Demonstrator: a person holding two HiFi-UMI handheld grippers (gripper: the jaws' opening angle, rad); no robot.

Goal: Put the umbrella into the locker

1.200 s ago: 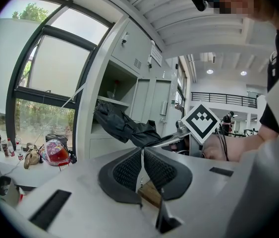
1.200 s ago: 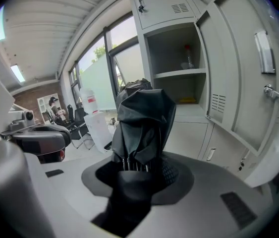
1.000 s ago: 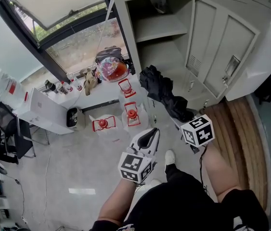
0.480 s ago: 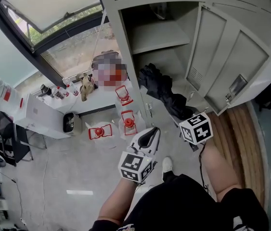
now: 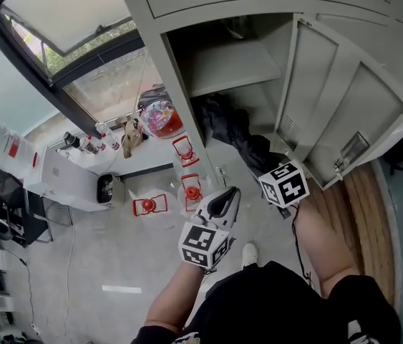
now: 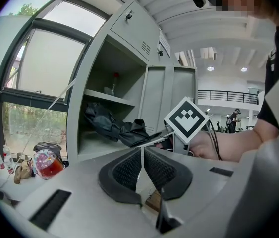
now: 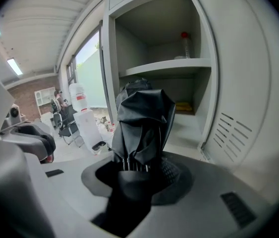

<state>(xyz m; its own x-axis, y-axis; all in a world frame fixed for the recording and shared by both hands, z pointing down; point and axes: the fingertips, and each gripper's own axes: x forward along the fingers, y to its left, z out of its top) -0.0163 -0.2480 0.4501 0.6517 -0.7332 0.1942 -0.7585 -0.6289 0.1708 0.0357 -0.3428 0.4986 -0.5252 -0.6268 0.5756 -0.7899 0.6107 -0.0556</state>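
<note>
Right gripper is clamped on the folded umbrella; only its own view shows the ribs between the jaws. Left gripper has its jaws together, empty. In the head view, the umbrella's long axis runs from the gripper into the locker, with its far end under the shelf.

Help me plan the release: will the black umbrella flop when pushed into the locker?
Probably floppy: the umbrella shows loose, bunched fabric beyond the right gripper. Likely stiffer along the ribs visible at the jaws. Seems light, held by one end.
</note>
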